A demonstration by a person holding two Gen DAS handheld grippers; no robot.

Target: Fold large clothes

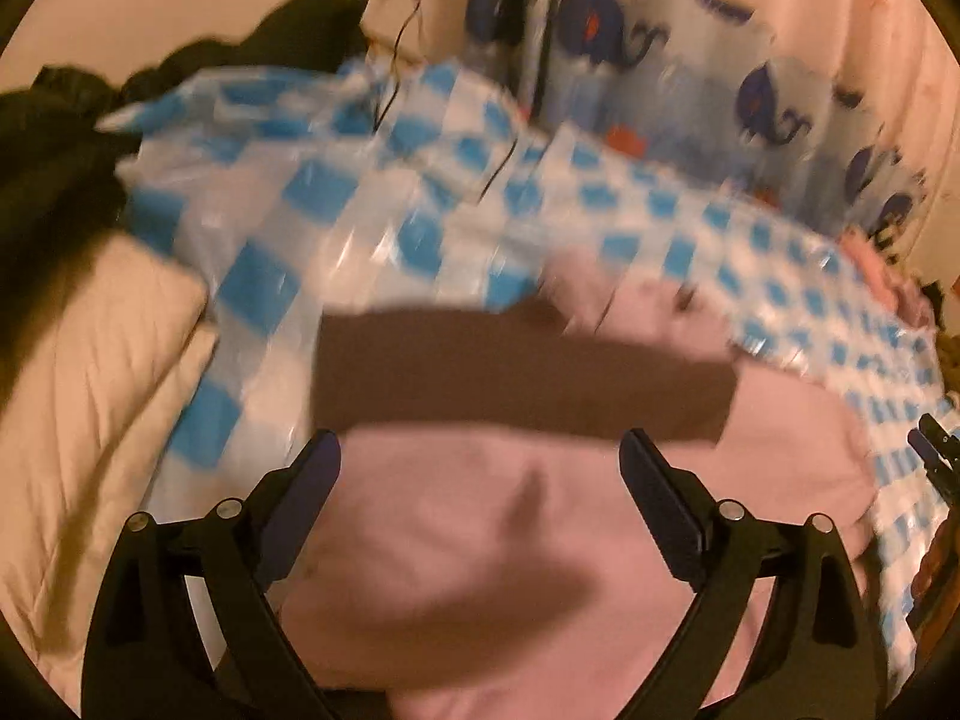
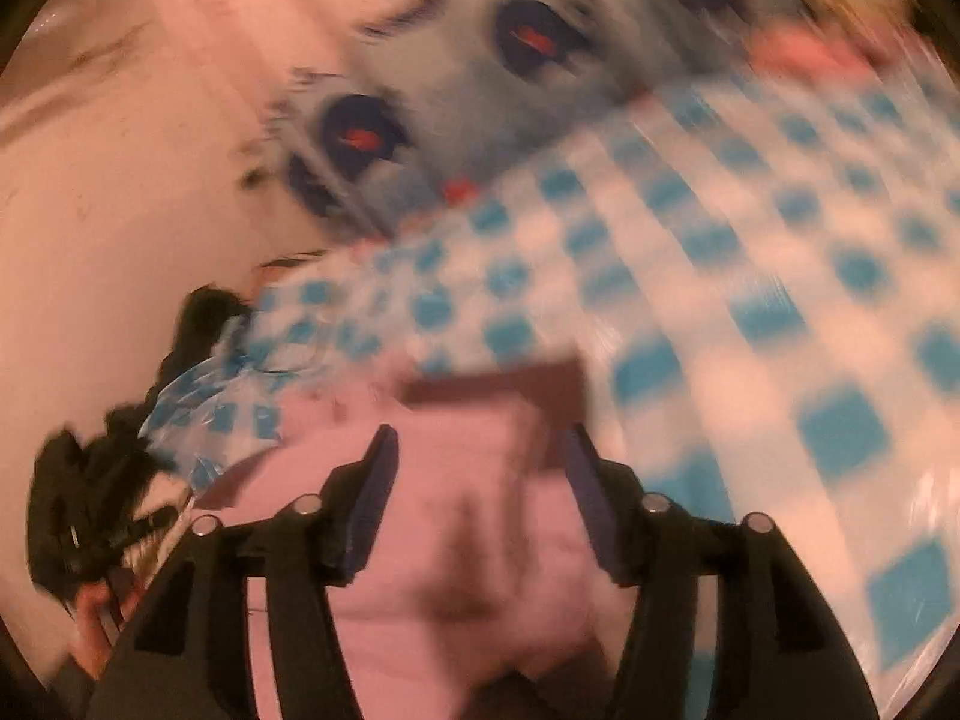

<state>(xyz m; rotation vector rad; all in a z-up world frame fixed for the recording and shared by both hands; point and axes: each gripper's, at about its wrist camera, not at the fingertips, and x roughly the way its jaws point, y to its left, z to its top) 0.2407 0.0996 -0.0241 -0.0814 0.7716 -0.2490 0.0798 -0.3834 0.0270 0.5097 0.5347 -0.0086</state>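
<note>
The pink garment (image 1: 480, 540) is spread on the blue-checked sheet (image 1: 336, 222). The left gripper (image 1: 480, 450) is held wide above it; its brown band (image 1: 522, 372) lies at 12 o'clock. The right gripper (image 2: 480, 444) is likewise open over it.

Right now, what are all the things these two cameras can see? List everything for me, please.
Pink garment: one, pink with a dark brown band, lying on the checked cover below both grippers.
Checked plastic cover: one, blue and white squares, spread under the garment.
Whale-print curtain: one, pale with dark blue whales, hanging behind.
Cream quilt: one, left of the cover.
Dark clothes pile: black, far left; count unclear.
Black cable: one, dangling at the back.
Left hand-held gripper: black, open above the garment.
Right hand-held gripper: black, open above the garment.
</note>
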